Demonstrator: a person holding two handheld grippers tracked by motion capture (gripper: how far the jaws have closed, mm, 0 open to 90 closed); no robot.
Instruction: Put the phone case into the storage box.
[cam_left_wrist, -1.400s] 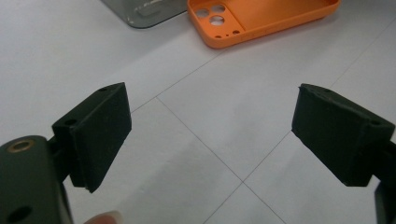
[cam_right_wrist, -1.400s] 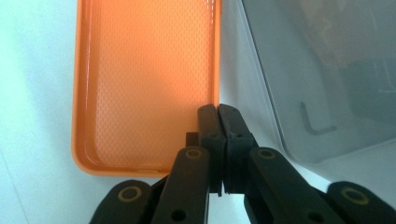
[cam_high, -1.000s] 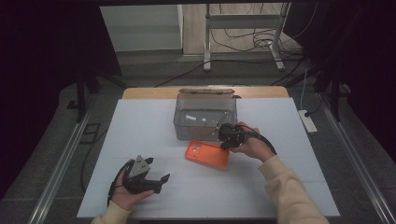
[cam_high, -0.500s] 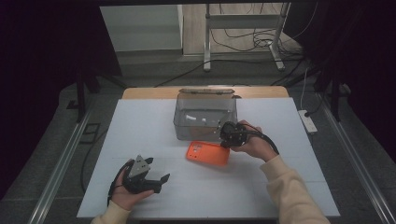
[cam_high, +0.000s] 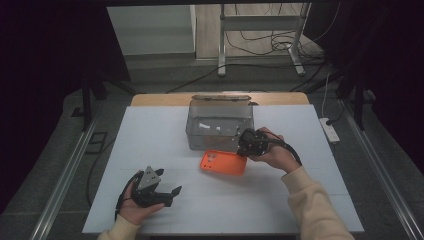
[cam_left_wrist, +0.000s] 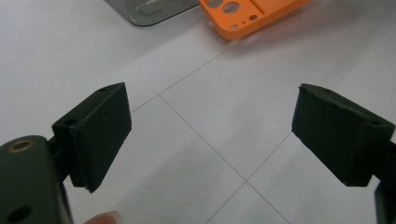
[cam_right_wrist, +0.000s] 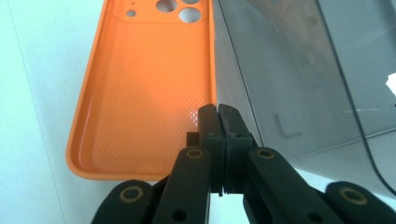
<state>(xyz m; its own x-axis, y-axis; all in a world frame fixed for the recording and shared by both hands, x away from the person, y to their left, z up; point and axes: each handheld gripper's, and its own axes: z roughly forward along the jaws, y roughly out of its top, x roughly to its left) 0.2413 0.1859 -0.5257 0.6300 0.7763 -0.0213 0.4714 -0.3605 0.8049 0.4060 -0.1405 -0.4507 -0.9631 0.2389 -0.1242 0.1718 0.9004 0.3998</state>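
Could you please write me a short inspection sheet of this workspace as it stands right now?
Surface: white table, thin seam lines.
Job's things: orange phone case lying inside-up, beside the clear plastic box.
Clutter: nothing seen.
Grippers: left gripper open over bare table; right gripper shut at the case's edge, whether it pinches the rim cannot be told.
Cables: loose cables on the floor; power strip at the table's right.
Surroundings: metal stand, dark curtains.
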